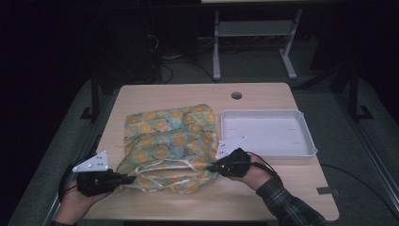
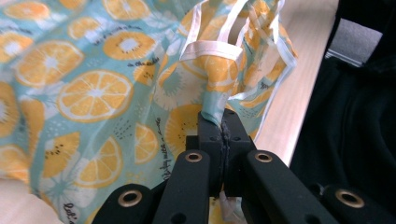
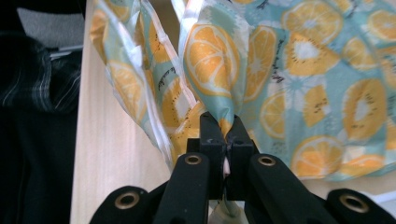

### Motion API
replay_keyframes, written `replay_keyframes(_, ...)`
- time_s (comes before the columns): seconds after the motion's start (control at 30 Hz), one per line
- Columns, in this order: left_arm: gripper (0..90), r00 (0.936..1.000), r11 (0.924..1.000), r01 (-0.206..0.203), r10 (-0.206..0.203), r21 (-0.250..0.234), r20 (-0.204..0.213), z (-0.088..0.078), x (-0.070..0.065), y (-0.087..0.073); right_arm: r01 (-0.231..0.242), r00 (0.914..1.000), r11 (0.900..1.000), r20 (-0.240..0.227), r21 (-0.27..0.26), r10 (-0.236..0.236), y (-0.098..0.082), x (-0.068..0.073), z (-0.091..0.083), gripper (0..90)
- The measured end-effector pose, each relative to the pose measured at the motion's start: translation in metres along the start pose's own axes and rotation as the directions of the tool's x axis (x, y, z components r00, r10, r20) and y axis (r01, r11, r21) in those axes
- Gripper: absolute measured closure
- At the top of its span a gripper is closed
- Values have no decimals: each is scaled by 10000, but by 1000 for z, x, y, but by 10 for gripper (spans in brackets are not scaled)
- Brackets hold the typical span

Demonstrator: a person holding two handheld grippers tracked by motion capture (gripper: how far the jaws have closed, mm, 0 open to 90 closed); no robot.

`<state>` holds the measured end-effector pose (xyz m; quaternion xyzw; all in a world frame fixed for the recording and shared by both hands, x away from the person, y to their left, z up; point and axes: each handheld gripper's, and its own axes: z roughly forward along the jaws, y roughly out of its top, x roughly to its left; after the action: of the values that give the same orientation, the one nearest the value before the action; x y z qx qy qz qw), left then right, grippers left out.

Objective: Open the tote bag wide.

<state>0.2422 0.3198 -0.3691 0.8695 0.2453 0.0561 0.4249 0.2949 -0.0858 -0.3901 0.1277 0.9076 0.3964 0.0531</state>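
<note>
Pinching the near edge of the orange-print cloth (image 1: 167,143) from both ends: left gripper (image 1: 126,178) clamped tight on the fabric at its near left corner, right gripper (image 1: 210,166) clamped tight on the near right corner. Cloth lies crumpled on the wooden table (image 1: 263,193), its near edge lifted between the two tools, white-trimmed hem showing. White tray (image 1: 266,132) sits just beside the cloth on the right, not touching the grippers.
</note>
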Motion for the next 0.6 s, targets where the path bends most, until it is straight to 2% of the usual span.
replay_keyframes(0.13, 892, 9999, 9996, 81, -83, -271, -80, -2, 9, 9, -77, 9999, 9997, 102, -243, 79, 7, -9, -4, 883)
replay_keyframes(0.23, 892, 9996, 9986, 240, -246, -479, -111, -3, 16, 16, 192, 9995, 9995, 265, -264, -185, 12, -17, -7, 883)
replay_keyframes(0.27, 892, 9996, 9982, 244, -250, -539, -111, -3, 18, 17, -31, 9996, 9995, 294, -305, 40, 15, -18, -8, 883)
replay_keyframes(0.37, 892, 9995, 9972, 301, -306, -684, -62, -6, 25, 23, 55, 9992, 9994, 401, -332, -42, 19, -24, -9, 882)
replay_keyframes(0.5, 892, 9991, 9962, 364, -381, -787, -205, -7, 33, 29, -187, 9985, 9988, 515, -442, 210, 26, -33, -10, 882)
replay_keyframes(0.6, 892, 9977, 9944, 577, -606, -883, -307, -6, 42, 32, -192, 9979, 9988, 604, -449, 219, 29, -38, -9, 882)
